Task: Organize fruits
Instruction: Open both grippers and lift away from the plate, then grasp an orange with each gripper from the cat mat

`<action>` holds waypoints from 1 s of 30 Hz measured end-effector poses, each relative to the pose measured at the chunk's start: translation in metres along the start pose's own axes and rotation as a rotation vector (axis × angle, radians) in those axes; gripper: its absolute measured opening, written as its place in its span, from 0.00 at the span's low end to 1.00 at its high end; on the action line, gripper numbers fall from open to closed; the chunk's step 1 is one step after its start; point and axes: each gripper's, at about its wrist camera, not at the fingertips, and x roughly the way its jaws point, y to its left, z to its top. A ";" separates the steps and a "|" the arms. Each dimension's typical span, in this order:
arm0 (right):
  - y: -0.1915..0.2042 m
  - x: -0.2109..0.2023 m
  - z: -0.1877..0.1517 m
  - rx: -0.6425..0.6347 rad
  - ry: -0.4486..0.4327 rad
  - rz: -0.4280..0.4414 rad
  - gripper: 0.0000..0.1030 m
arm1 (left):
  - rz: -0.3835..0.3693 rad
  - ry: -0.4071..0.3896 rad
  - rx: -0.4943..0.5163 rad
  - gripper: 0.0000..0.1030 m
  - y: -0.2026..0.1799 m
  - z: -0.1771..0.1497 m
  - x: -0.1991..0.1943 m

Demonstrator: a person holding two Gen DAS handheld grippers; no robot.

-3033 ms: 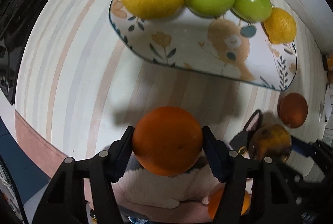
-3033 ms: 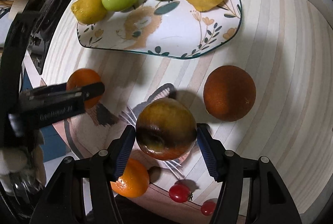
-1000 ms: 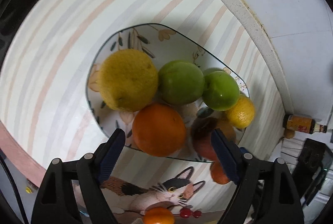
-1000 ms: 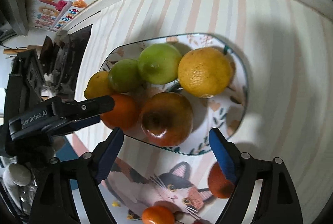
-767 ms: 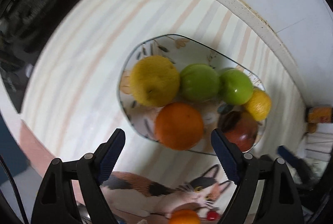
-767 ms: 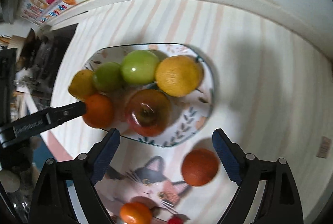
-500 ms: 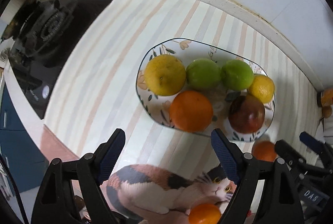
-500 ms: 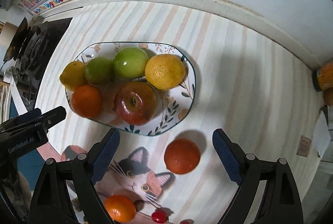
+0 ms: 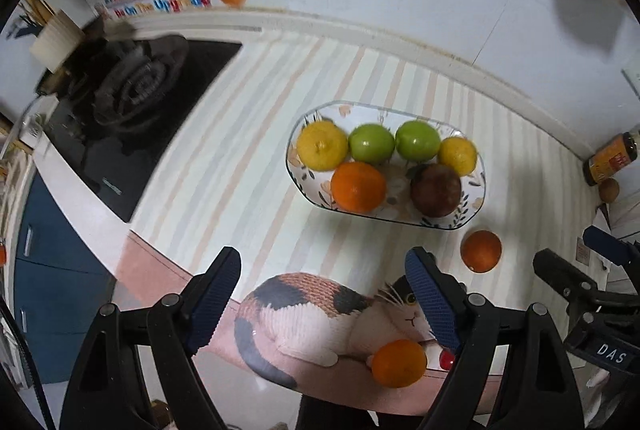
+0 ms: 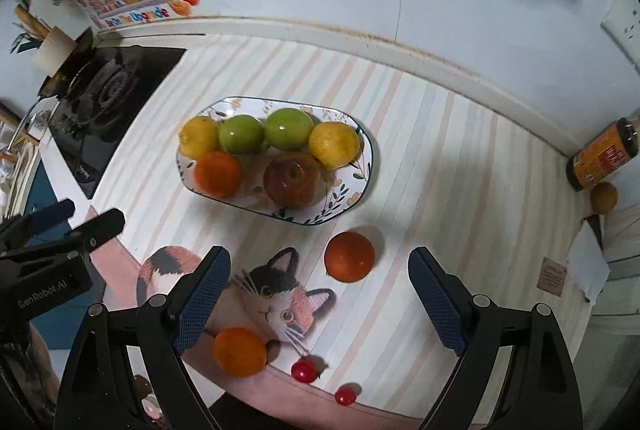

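Observation:
A floral oval plate (image 9: 476,204) (image 10: 362,190) on the striped mat holds two lemons, two green apples, an orange (image 9: 358,186) (image 10: 218,174) and a red apple (image 9: 435,190) (image 10: 292,180). Loose on the mat lie a dark orange (image 9: 481,251) (image 10: 349,256), a small orange (image 9: 398,363) (image 10: 239,352) and two cherry tomatoes (image 10: 304,371). My left gripper (image 9: 324,300) hangs open high above the cat picture, nothing between its fingers. Above the dark orange and the cat's head, my right gripper (image 10: 318,296) is open and holds nothing too.
A black gas stove (image 9: 128,98) (image 10: 100,98) sits at the left. A sauce bottle (image 10: 600,160) and a brown round fruit (image 10: 604,196) stand by the right wall. The counter's front edge runs just below the cat picture (image 10: 276,302).
Both grippers have let go of the orange and the red apple on the plate and risen well above it, pulling back toward the counter's front edge. The fruits now look small.

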 end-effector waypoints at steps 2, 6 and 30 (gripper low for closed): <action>0.003 -0.014 -0.006 -0.010 -0.015 0.005 0.90 | -0.026 -0.015 -0.006 0.81 0.000 -0.004 -0.014; 0.006 -0.038 -0.015 -0.019 -0.037 0.015 0.90 | -0.055 -0.044 -0.005 0.81 -0.003 -0.010 -0.037; -0.064 0.018 -0.021 0.028 0.060 0.111 0.90 | -0.014 0.069 -0.113 1.00 -0.036 -0.064 0.009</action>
